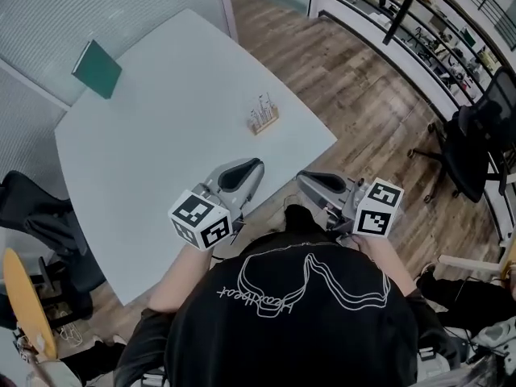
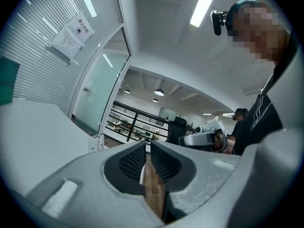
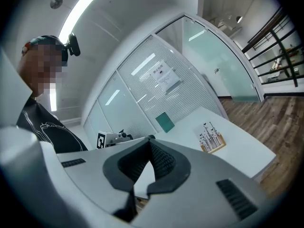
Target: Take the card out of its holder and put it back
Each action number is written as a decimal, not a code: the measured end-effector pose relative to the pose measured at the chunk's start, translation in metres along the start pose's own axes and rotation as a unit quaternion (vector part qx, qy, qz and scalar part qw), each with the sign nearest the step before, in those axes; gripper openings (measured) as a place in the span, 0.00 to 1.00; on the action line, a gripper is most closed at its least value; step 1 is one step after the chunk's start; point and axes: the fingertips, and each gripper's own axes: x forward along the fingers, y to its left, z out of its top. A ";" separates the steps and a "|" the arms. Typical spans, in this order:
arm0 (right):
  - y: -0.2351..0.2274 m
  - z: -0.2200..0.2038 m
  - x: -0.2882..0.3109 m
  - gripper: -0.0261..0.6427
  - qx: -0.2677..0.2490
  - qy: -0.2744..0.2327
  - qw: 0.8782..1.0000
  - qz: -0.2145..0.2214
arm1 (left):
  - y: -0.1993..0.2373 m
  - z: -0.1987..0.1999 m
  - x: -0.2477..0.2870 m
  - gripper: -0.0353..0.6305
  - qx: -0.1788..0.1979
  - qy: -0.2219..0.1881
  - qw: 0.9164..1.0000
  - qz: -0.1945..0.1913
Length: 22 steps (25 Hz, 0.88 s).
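A small wooden holder (image 1: 264,122) stands on the white table (image 1: 161,151) toward its right edge. A white card (image 1: 264,106) with dark markings stands upright in it. The right gripper view shows the holder (image 3: 212,145) and card (image 3: 209,133) well ahead. Both grippers hover near the table's front edge, close to the person's body and short of the holder. My left gripper (image 1: 256,164) (image 2: 147,144) has its jaws together with nothing between them. My right gripper (image 1: 303,176) (image 3: 150,141) is off the table's edge, its pads meeting at the tips, empty.
A green book (image 1: 97,68) (image 3: 165,122) lies at the table's far left corner by the glass wall. Black office chairs stand at the left (image 1: 32,216) and right (image 1: 476,147). Wooden floor (image 1: 355,79) runs right of the table, with shelving (image 1: 419,31) beyond.
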 end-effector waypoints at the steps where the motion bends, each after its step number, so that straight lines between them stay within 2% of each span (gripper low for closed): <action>1: -0.005 0.002 0.002 0.05 0.002 0.005 1.000 0.003 | 0.007 0.001 0.002 0.08 0.000 -0.001 1.000 0.009; 4: -0.023 0.011 0.010 0.05 0.008 0.019 1.000 0.013 | 0.027 0.006 0.012 0.17 -0.009 0.000 1.000 0.027; 7: -0.043 0.019 0.015 0.05 0.013 0.027 0.999 0.016 | 0.050 0.002 0.022 0.19 -0.013 0.003 0.999 0.044; 15: -0.094 0.036 0.024 0.05 0.035 0.043 0.998 0.011 | 0.110 -0.008 0.056 0.27 0.019 0.027 0.997 0.076; 22: -0.117 0.044 0.033 0.05 0.047 0.054 0.997 0.007 | 0.160 -0.030 0.072 0.30 -0.021 0.048 0.994 0.093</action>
